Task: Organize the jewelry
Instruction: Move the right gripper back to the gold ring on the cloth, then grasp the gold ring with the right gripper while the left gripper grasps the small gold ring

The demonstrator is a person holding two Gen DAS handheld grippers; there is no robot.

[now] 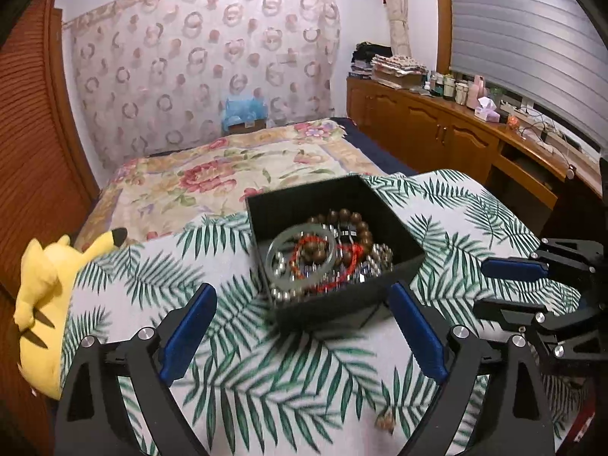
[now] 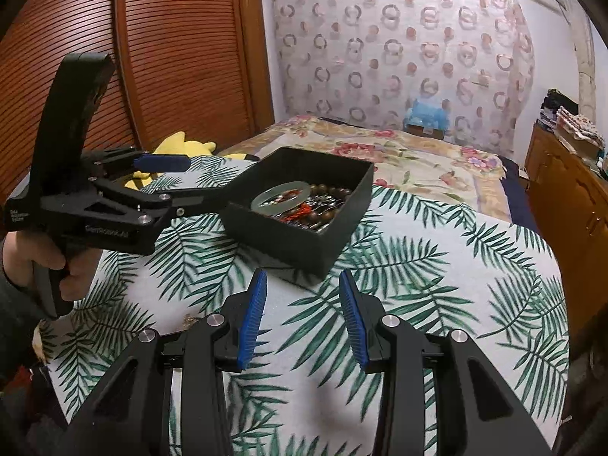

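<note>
An open black box (image 1: 334, 309) sits on a palm-leaf cloth (image 1: 266, 380). Inside lie a pale bangle (image 1: 276, 245), a brown wooden bead bracelet (image 1: 355, 218), a red cord (image 1: 304, 244) and silver beads (image 1: 283, 296). My left gripper (image 1: 303, 289) is open wide just before the box's near corner, its pads touching nothing. In the right wrist view the box (image 2: 288, 243) and bangle (image 2: 262, 199) show again. My right gripper (image 2: 302, 274) stands partly open over the cloth, short of the box, with nothing between its pads. A small brownish piece (image 1: 383, 421) lies on the cloth.
A yellow plush toy (image 1: 41, 304) lies at the cloth's left edge. Behind is a bed with a floral quilt (image 1: 235, 167). A wooden cabinet (image 1: 437, 129) crowded with bottles runs along the right, and a slatted wardrobe (image 2: 171, 57) stands on the left. A hand (image 2: 57, 262) grips the left gripper's handle.
</note>
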